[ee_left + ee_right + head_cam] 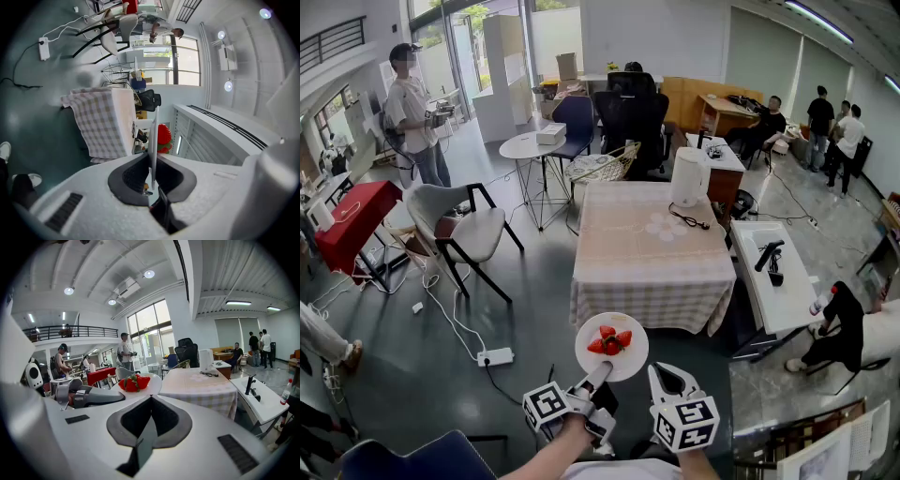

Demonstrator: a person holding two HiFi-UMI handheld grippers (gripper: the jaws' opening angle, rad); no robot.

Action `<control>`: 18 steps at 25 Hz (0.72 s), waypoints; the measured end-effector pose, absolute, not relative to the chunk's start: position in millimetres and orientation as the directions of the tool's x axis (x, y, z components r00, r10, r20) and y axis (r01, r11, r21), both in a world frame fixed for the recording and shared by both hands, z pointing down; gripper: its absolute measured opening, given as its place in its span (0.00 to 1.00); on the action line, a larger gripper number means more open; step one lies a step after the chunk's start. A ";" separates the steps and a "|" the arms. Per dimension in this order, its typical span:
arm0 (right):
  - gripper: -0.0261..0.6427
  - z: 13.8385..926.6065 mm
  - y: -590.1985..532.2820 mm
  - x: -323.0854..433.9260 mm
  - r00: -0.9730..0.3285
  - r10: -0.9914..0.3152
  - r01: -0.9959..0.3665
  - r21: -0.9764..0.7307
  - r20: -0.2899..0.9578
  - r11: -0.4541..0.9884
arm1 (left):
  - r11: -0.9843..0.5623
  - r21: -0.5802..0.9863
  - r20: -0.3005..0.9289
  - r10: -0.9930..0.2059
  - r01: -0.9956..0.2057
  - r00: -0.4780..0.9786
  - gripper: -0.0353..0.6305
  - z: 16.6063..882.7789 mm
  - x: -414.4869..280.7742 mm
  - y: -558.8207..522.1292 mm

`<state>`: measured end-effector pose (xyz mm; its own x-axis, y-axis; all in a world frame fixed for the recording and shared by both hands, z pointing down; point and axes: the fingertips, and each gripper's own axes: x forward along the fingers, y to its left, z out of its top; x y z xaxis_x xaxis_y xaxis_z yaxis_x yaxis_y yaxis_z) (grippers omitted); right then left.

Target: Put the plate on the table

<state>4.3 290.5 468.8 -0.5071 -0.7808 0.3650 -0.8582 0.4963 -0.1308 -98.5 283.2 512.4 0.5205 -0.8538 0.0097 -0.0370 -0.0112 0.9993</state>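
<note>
I am gripping the plate [630,364] by its near rim with my left gripper [598,375], holding it in the air just short of the table [637,253], with strawberries [610,341] sitting on it. My right gripper [662,373] is hovering just beside it, jaws together and empty.

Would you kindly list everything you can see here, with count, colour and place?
plate: one, white, held in the air short of the table
strawberries: a few, red, on the plate
table: one, beige checked cloth, centre
appliance: one, white, table's far right corner
cable: one, black, beside the appliance
chair: one, white seat, black legs, left of the table
power strip: one, white, on the floor
side table: one, white, right of the table
standing person: one, far left
left gripper: shut on the plate's rim
right gripper: shut, empty
</note>
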 end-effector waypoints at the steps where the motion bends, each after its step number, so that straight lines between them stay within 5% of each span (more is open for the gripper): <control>1: 0.04 468.7 290.9 3.1 -0.508 -0.781 -0.858 -0.130 0.364 0.498 | -0.012 0.999 0.008 -0.854 -0.035 0.519 0.09 511.9 -99.7 283.7; 18: 0.05 469.6 287.0 -11.1 -0.501 -0.784 -0.862 -0.129 0.366 0.490 | -0.013 1.000 -0.011 -0.859 0.000 0.512 0.09 513.4 -114.2 278.8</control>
<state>-11.1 287.0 469.6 -0.5007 -0.7844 0.3660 -0.8621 0.4901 -0.1290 -114.2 278.8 513.4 0.5117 -0.8591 -0.0110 -0.0001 -0.0129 0.9999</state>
